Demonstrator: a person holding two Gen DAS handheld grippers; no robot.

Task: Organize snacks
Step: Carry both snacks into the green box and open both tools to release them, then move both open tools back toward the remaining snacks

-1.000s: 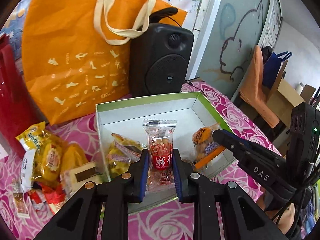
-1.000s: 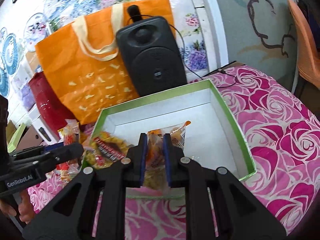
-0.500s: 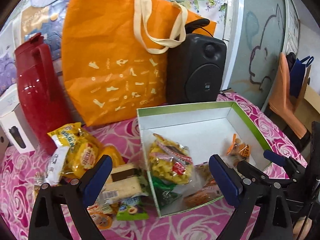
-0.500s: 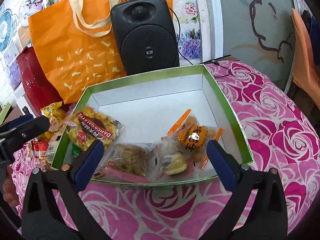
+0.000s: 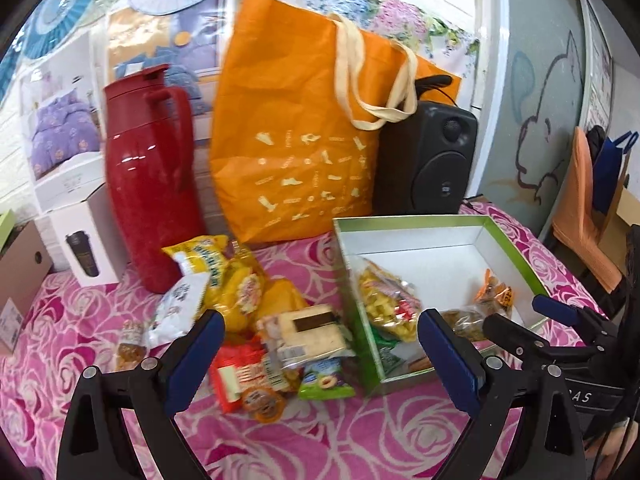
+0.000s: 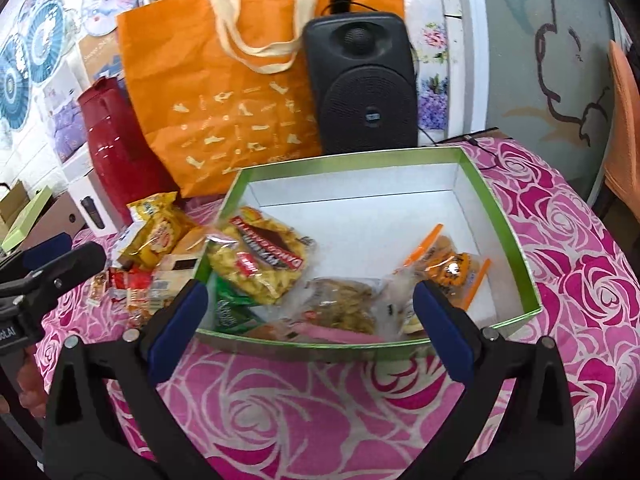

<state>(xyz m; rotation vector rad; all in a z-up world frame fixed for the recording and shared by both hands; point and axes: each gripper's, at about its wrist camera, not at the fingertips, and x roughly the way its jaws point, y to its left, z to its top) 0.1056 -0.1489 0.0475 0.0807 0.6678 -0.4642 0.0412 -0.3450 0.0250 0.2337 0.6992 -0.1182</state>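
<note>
Left tool (image 5: 320,356) released, fingers wide apart, empty, above the loose snack pile (image 5: 256,320) at lower centre of the left wrist view. Right tool (image 6: 308,316) also released and empty, over the near rim of the green box (image 6: 516,236). Box holds a yellow chip bag (image 6: 260,260) and an orange packet (image 6: 452,268), on the rose-print desk (image 6: 320,400).

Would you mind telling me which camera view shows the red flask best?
The left wrist view: the red flask stands there whole, lid, handle and base all visible beside the orange bag. In the right wrist view the flask sits small at the left, partly hidden behind the bag.
</note>
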